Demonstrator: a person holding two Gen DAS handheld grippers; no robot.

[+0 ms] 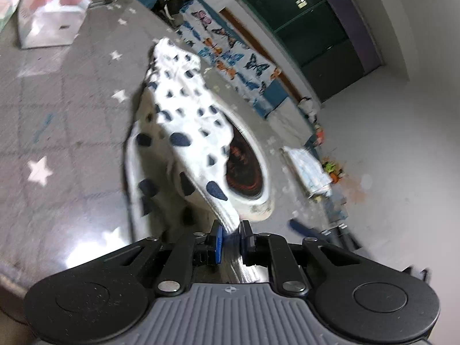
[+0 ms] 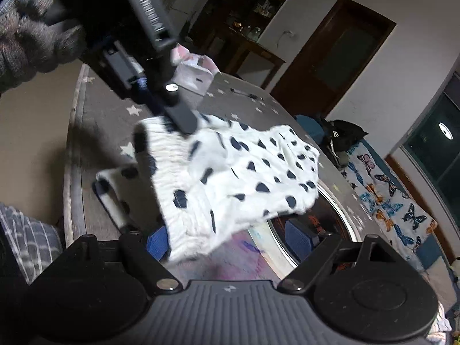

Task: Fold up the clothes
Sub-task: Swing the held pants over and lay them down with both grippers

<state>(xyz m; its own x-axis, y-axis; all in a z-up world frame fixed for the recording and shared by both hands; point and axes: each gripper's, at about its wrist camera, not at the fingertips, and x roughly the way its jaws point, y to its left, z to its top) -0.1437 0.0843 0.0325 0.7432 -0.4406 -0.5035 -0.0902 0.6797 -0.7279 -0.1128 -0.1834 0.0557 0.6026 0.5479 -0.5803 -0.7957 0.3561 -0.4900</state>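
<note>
Spotted white garment (image 1: 184, 120), dotted with dark blue blobs, hangs lifted above a grey star-printed table cover (image 1: 57, 132), one ribbed edge pinched between the blue pads of the left gripper (image 1: 230, 237), whose jaws are clenched on the cloth. From the left wrist view the fabric runs away from the jaws in a bunched, blurred ridge, and its lower folds are lost in shadow. It hides part of a round rimmed object (image 1: 247, 169) with a dark, reddish inside; what that object is cannot be made out.

In the right wrist view the same garment (image 2: 230, 172) spreads wider, its near hem drooping between the fingers of the right gripper (image 2: 230, 240). Those jaws stand wide apart, released, with the cloth lying over the gap but neither pad pressing it; the left pad is partly covered by the hem. The left gripper (image 2: 184, 120) comes down from the upper left onto the garment's far edge, held by a gloved hand (image 2: 28, 28) cut off at the frame corner. A white and pink box (image 2: 192, 72) sits behind it, half hidden by the tool. A butterfly-patterned cloth (image 2: 388, 201) lies beyond the table, on the right.
</note>
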